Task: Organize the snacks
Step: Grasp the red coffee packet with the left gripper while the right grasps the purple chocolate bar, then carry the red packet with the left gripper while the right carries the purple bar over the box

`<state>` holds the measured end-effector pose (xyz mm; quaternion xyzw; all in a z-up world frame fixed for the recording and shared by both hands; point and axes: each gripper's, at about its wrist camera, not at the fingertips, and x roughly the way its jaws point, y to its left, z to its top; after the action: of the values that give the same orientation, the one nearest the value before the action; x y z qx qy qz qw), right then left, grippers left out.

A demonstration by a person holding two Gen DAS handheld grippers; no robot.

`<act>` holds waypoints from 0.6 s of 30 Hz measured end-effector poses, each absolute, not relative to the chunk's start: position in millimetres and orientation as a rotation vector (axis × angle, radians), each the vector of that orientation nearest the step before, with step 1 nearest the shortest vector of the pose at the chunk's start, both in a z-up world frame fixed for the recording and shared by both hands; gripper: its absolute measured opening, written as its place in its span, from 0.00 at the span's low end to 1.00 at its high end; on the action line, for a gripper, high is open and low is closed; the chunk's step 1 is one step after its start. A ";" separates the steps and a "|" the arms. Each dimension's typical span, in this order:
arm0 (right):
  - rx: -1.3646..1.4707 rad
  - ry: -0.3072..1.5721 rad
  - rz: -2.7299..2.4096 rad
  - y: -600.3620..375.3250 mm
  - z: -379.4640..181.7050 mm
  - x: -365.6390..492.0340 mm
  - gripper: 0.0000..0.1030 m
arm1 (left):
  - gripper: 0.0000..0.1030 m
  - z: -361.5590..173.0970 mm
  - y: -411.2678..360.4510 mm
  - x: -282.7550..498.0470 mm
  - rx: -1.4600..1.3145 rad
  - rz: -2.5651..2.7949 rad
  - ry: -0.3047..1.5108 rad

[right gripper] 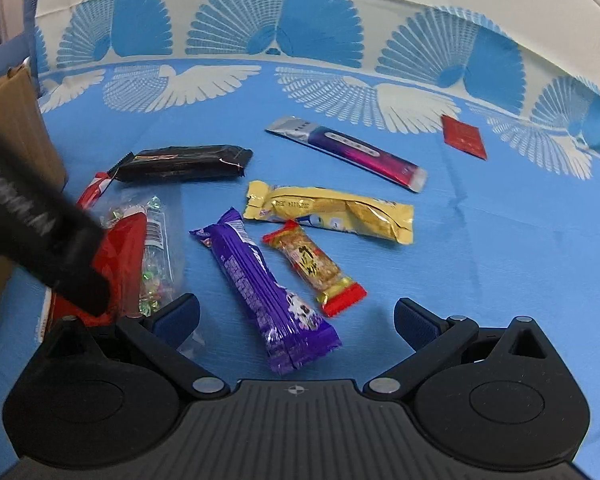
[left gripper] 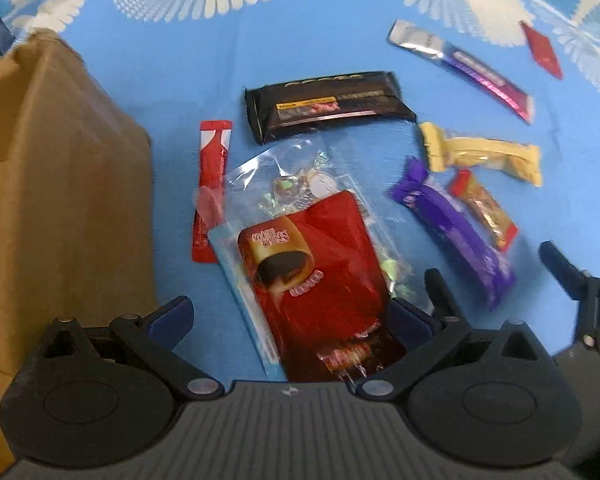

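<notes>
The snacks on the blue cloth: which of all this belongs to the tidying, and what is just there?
Part of the job:
red pouch
clear candy bag
black bar
red stick
purple bar
yellow bar
small orange bar
silver-purple stick
red sachet
cardboard box

Just there:
patterned cloth

Even, bright indoor light with soft, faint shadows. Glare glints on the black wrapper (left gripper: 328, 104) and clear bag (left gripper: 284, 176). Left wrist view is motion-blurred; both views bow strongly at the edges.
</notes>
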<state>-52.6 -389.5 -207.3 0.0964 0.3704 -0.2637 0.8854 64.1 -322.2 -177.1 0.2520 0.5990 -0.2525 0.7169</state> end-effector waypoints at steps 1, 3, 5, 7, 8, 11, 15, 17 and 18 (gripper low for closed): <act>0.201 0.766 -0.538 -390.4 -209.0 -50.5 1.00 | 1.00 -185.5 -326.2 66.1 0.579 -0.560 1.336; 0.207 0.762 -0.514 -392.3 -212.7 -47.3 1.00 | 1.00 -201.7 -329.8 75.2 0.564 -0.591 1.418; 0.202 0.787 -0.517 -394.4 -216.0 -46.0 0.93 | 1.00 -209.6 -324.1 86.3 0.491 -0.571 1.518; 0.254 0.750 -0.515 -394.9 -213.4 -55.4 0.54 | 0.87 -199.2 -315.8 84.5 0.449 -0.563 1.480; 0.243 0.742 -0.540 -392.9 -211.2 -60.3 0.35 | 0.72 -192.2 -312.5 81.4 0.438 -0.586 1.461; 0.279 0.741 -0.565 -390.3 -208.0 -78.1 0.19 | 0.51 -172.7 -305.4 68.6 0.461 -0.609 1.398; 0.375 0.708 -0.685 -388.6 -197.0 -115.7 0.18 | 0.32 -145.0 -291.3 52.1 0.443 -0.702 1.355; 0.411 0.678 -0.721 -384.2 -186.9 -134.1 0.18 | 0.26 -131.1 -280.4 46.9 0.416 -0.747 1.343; 0.421 0.660 -0.736 -380.5 -179.5 -142.6 0.18 | 0.22 -122.1 -273.9 43.5 0.403 -0.765 1.335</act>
<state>-142.6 -380.5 -179.5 0.2003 0.3144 -0.3505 0.8592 43.5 -273.9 -122.1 0.1809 0.5992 -0.3434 0.7003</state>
